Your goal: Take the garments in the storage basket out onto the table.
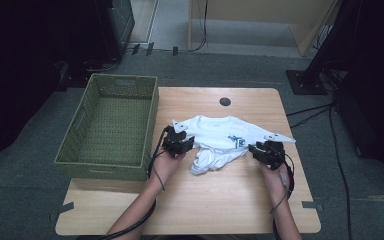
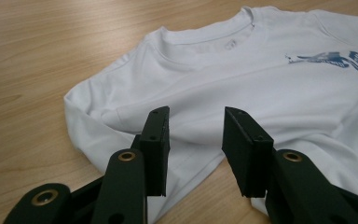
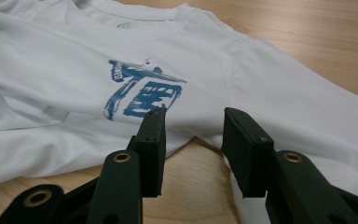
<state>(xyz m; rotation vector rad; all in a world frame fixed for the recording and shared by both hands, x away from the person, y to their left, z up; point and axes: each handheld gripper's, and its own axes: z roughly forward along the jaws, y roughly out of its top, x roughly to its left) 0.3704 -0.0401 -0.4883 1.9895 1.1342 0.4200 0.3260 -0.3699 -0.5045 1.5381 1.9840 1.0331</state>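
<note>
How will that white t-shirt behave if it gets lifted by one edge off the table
The white t-shirt will probably droop and hang limp: its lower part already lies bunched in soft folds. It looks thin and light, so it should lift easily. Pushed across the smooth wooden table, it would likely wrinkle up rather than slide as one piece.

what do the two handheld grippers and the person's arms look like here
Both the left gripper and the right gripper are black, each with two flat, blocky black jaws on arms with brass-coloured pivot rings. Each carries a pale grey three-cornered plate on top. A black cable trails from each back along the forearm. The forearms are bare, with no sleeves in sight, and the hands wear no gloves.
</note>
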